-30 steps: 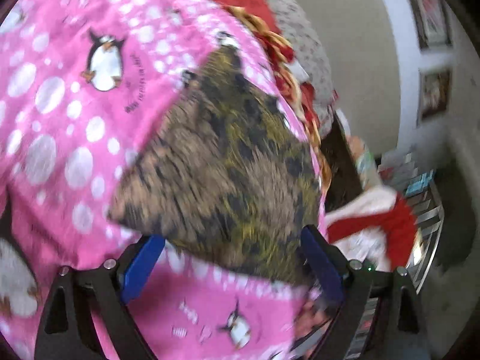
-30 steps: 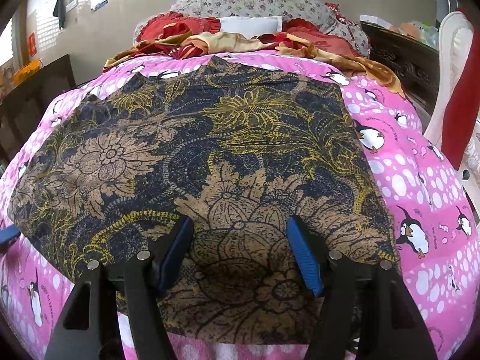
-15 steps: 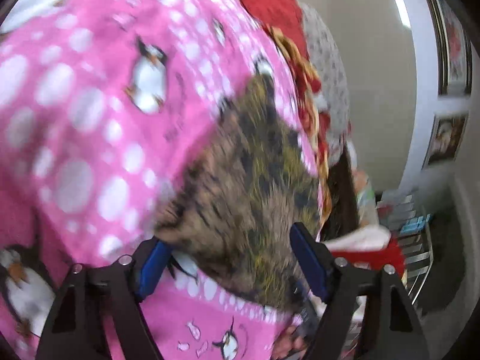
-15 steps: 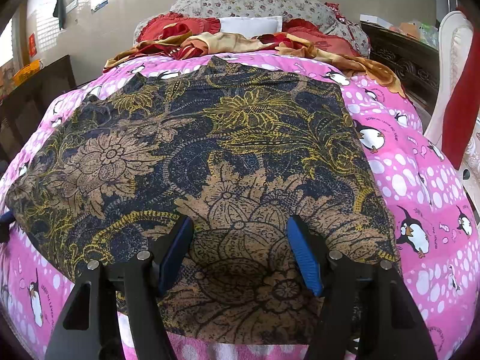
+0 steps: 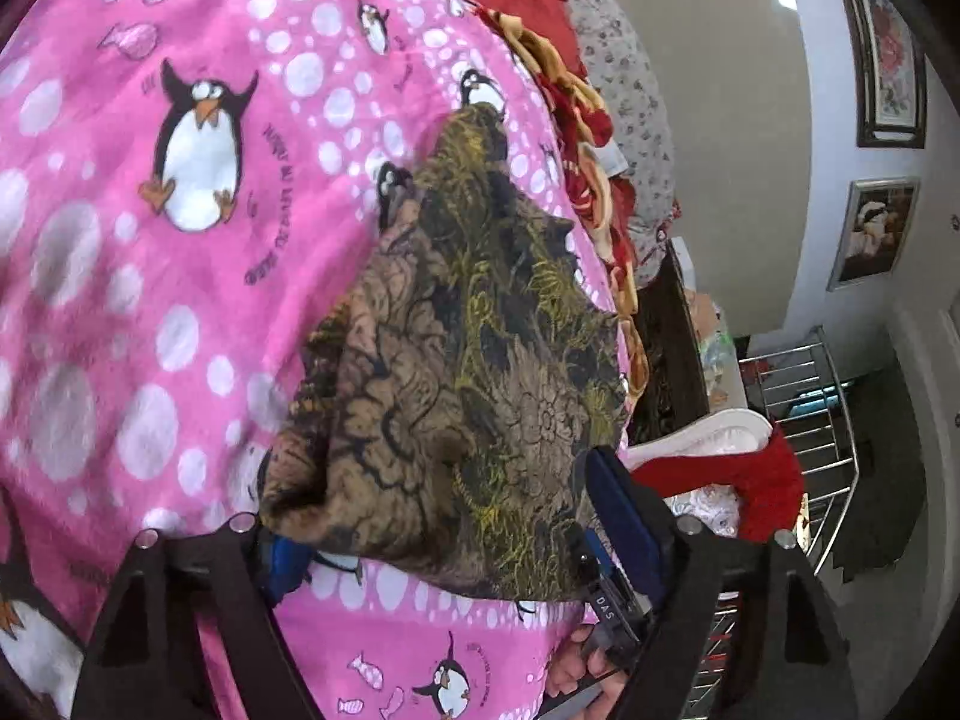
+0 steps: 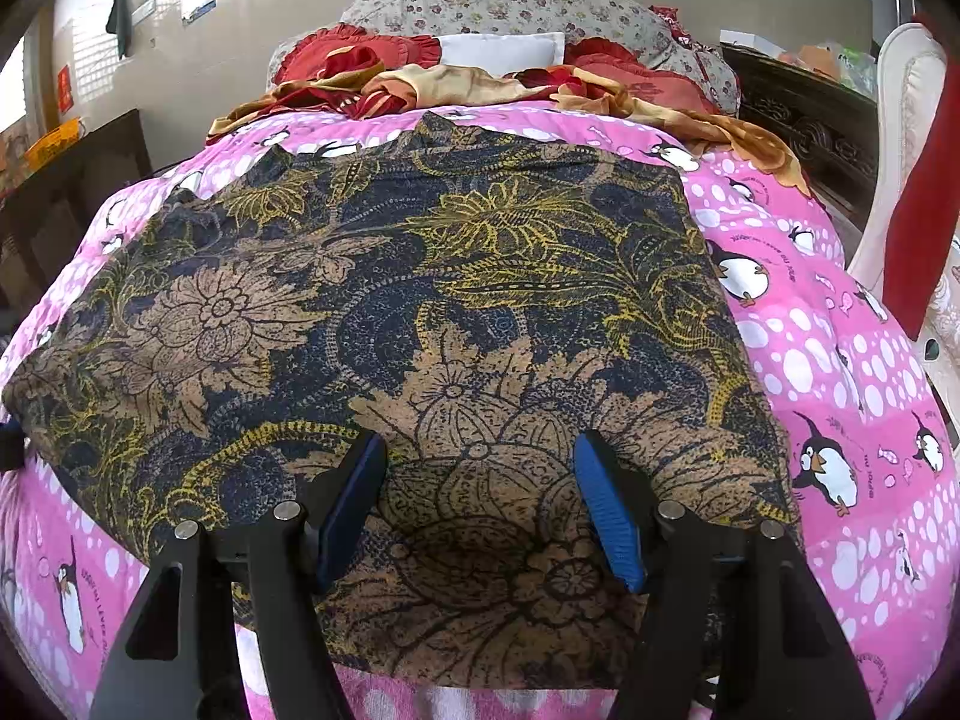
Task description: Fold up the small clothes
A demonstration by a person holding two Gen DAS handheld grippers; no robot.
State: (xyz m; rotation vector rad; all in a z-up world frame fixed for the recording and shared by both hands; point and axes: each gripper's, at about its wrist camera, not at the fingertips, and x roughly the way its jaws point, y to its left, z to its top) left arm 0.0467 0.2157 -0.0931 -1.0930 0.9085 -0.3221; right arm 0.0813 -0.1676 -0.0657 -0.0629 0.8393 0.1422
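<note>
Navy-and-gold batik garment (image 6: 420,324) lies flat, smooth and roughly square on a fleecy pink penguin blanket (image 6: 840,372). Right gripper (image 6: 477,510) fingers spread above it. Left gripper (image 5: 444,534) fingers spread around its corner.

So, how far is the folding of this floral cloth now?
Done: the floral cloth lies spread flat on the penguin blanket. In hand: the left claw, open, has the cloth's side edge between its fingers; the right claw is open over the near edge. Left: every fold.
</note>
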